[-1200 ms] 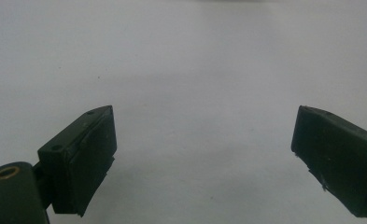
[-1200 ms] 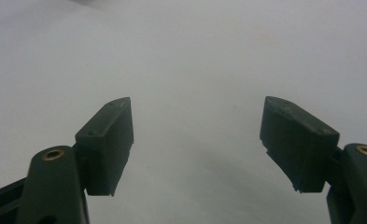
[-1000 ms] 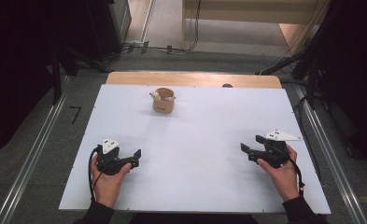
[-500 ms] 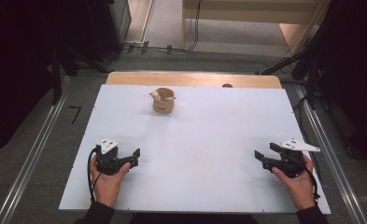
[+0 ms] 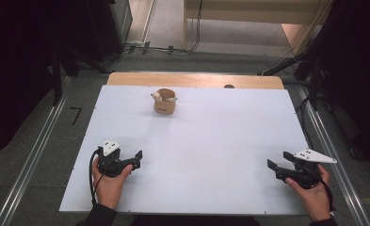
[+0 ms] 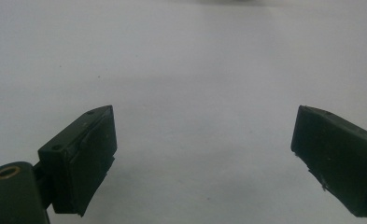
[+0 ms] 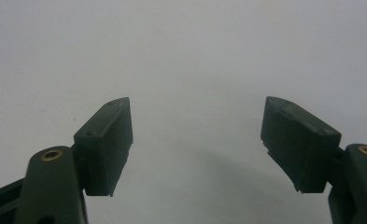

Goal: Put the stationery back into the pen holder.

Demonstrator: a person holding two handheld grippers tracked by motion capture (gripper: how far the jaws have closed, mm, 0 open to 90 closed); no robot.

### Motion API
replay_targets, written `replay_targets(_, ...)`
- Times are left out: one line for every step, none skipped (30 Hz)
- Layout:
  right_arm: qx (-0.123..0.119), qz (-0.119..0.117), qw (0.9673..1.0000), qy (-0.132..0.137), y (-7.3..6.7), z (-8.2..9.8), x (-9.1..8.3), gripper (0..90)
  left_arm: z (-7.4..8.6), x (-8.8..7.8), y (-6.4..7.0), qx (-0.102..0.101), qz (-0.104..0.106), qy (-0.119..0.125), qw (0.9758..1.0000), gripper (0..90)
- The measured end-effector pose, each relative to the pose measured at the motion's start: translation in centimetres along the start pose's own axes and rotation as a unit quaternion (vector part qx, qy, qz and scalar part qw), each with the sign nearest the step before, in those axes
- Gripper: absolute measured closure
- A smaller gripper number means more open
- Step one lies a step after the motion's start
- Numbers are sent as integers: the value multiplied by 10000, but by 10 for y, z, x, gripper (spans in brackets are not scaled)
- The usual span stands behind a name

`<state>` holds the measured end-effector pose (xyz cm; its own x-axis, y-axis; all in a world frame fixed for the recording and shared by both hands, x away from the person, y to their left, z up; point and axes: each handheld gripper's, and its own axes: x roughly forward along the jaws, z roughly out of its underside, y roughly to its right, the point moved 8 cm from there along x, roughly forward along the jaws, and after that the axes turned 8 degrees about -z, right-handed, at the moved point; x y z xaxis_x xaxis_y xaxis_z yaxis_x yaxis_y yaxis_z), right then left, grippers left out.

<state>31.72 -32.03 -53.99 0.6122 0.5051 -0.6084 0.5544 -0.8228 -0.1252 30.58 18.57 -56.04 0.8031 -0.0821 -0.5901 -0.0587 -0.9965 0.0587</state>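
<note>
A small brown wooden cup [image 5: 164, 100] with something pale at its rim stands near the far edge of the white table [image 5: 206, 141], left of centre. My left gripper [image 5: 136, 158] rests at the near left, held by a hand, far from the cup. In the left gripper view its jaws stand wide apart over bare white surface, left gripper [image 6: 204, 140] open and empty. My right gripper [image 5: 270, 168] sits at the near right corner, also hand-held. The right gripper view shows the right gripper [image 7: 197, 126] open with nothing between its jaws.
A wooden strip [image 5: 197, 80] runs along the table's far edge, with a small dark spot [image 5: 229, 86] on it. Metal rails [image 5: 32, 160] flank the table on both sides. Cables lie on the floor beyond the far edge. Dark equipment stands at both back corners.
My right gripper has drawn back toward the near right corner of the table. The left gripper and the cup have stayed put.
</note>
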Motion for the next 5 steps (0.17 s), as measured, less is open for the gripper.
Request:
replay_targets(9,19,10000,-7,2,2,-3,235,0,0,0,20,7,-9,10000,111)
replay_targets(19,28,10000,4,4,3,-4,235,-1,-1,2,6,-9,9,10000,111)
replay_targets(46,41,10000,8,6,5,-7,235,-1,-1,2,17,-15,9,10000,111)
replay_targets(52,52,10000,12,7,6,-8,235,-2,-1,3,31,-14,24,10000,110)
replay_targets(78,64,9999,33,9,7,-11,235,-2,-1,4,28,-14,31,10000,109)
